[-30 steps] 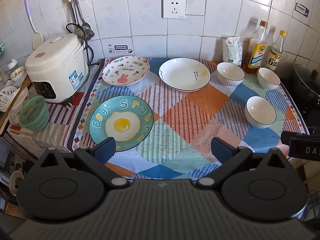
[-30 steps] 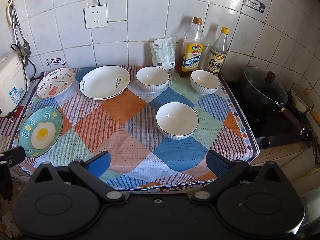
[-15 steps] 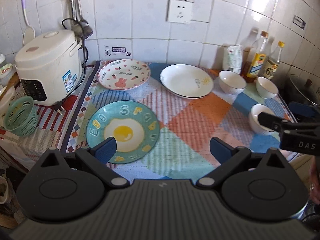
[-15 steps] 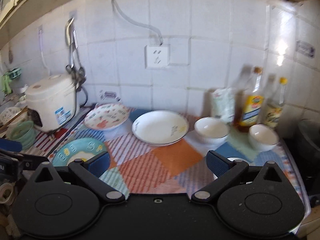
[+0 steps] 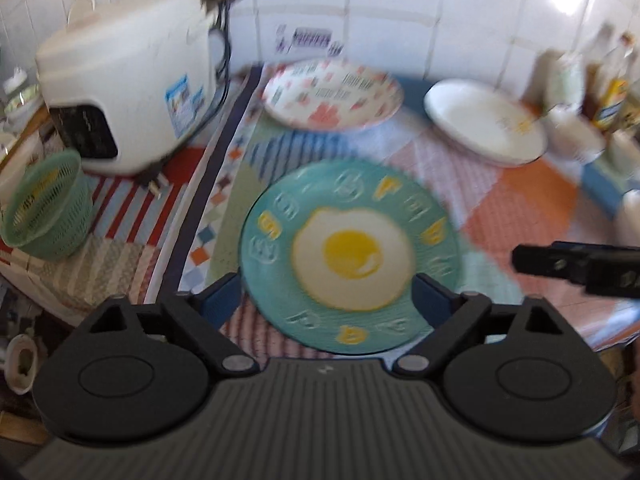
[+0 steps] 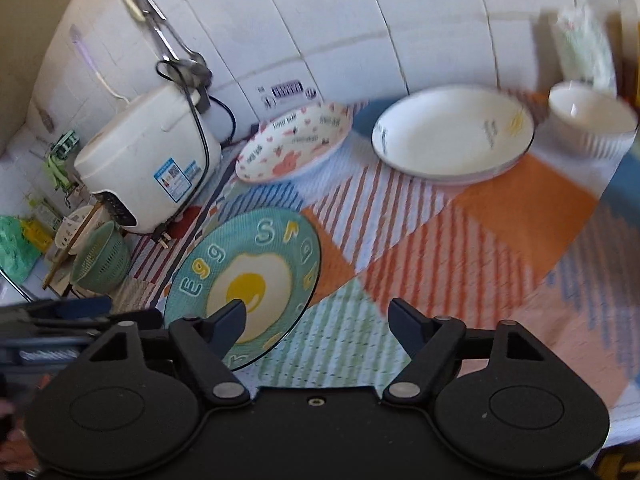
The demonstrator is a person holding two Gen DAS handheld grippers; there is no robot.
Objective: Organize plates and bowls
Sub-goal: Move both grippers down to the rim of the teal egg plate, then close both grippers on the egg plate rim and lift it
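Observation:
A teal plate with a fried-egg picture (image 5: pixel 348 260) (image 6: pixel 244 280) lies flat on the checked cloth. My left gripper (image 5: pixel 326 300) hovers low over its near part with a finger by each side of the rim; the jaws are closing and no pad presses on it. My right gripper (image 6: pixel 318 320) comes in from the right, jaws closing too, its left finger over the plate and the plate's right rim between the fingers, untouched. Behind lie a pink rabbit plate (image 5: pixel 332 96) (image 6: pixel 292 144), a white plate (image 5: pixel 484 120) (image 6: pixel 452 132) and a white bowl (image 6: pixel 588 120).
A white rice cooker (image 5: pixel 128 92) (image 6: pixel 148 168) stands at the left with its cord on the cloth. A green basket (image 5: pixel 48 204) sits at the left table edge. Oil bottles (image 5: pixel 612 92) stand blurred against the tiled wall at the back right.
Both grippers have dropped toward the egg plate, which now looms large. The right view has swung left, from the bowls to the plates. Both pairs of jaws have narrowed a little.

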